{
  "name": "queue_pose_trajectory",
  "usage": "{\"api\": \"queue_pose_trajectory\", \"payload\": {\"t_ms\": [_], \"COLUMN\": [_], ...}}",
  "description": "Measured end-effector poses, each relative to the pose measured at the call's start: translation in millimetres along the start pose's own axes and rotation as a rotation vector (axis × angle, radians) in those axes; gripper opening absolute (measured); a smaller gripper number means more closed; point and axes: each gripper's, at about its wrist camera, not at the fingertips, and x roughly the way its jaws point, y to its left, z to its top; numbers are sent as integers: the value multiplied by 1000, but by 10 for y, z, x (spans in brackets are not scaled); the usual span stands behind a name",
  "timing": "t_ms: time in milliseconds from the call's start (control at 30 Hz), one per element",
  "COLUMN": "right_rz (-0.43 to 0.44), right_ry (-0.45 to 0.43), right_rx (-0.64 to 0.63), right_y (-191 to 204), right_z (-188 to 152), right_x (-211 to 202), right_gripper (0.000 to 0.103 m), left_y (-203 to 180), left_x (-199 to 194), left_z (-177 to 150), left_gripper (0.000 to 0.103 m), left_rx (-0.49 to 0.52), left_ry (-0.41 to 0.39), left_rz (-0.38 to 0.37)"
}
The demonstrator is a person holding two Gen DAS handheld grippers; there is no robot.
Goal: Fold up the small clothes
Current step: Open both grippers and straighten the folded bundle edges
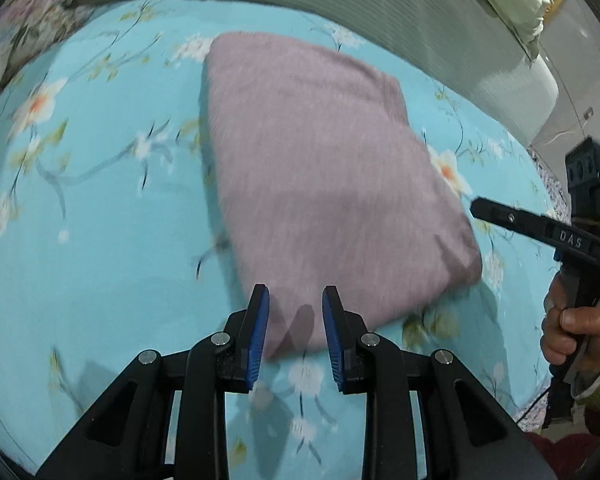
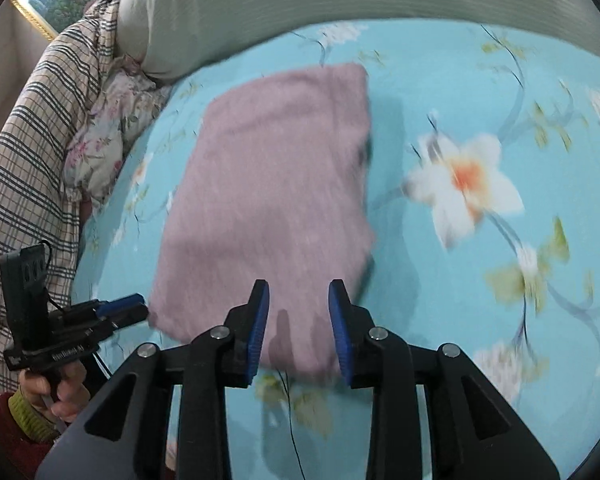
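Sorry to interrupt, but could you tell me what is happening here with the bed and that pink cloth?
A person is folding small clothes on a bed, holding a gripper in each hand. A mauve garment lies folded into a compact rectangle on the blue floral bedsheet. The left gripper and the right gripper are both open at its near edge, holding nothing. The fold looks done or nearly so.

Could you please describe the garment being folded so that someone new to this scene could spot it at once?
Look at the bed's turquoise floral sheet. Lying flat in its middle, just beyond both open grippers, is the garment, folded into a rough rectangle. It is the only plain mauve-pink thing there, unlike the checked blanket and grey pillow at the edge.
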Motion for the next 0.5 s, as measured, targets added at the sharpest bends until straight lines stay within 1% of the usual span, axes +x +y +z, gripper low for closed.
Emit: {"api": "queue_pose_trajectory", "payload": {"t_ms": [67,167,200,300,400,433,467,500], "right_rz": [-5,-5,-14,-29,-85,-99,-117,-119], "right_ry": [6,17,21,36,70,83,97,98], "right_rx": [0,-33,-44,-34,-18,-15,-9,-1], "right_y": [-15,42,69,25,-51,-76,-105,-124], "right_z": [-87,-198,-218,-270,-283,-297,-319,-337], "right_x": [-9,21,55,168,292,336,382,400], "right_gripper": [32,32,32,32,32,32,32,32], "left_y": [18,54,23,-72,-72,-65,-57,-66], "left_x": [-39,-78,-78,-7,170,248,329,367], "left_z": [-97,-157,-157,-151,-166,-175,-180,-182], "left_gripper": [28,28,28,28,28,27,23,23], "left_rx": [-15,-31,-23,27,49,58,67,75], "left_ry": [2,7,8,15,43,60,78,81], "left_rz": [-8,-61,-76,-51,-31,-14,6,15]}}
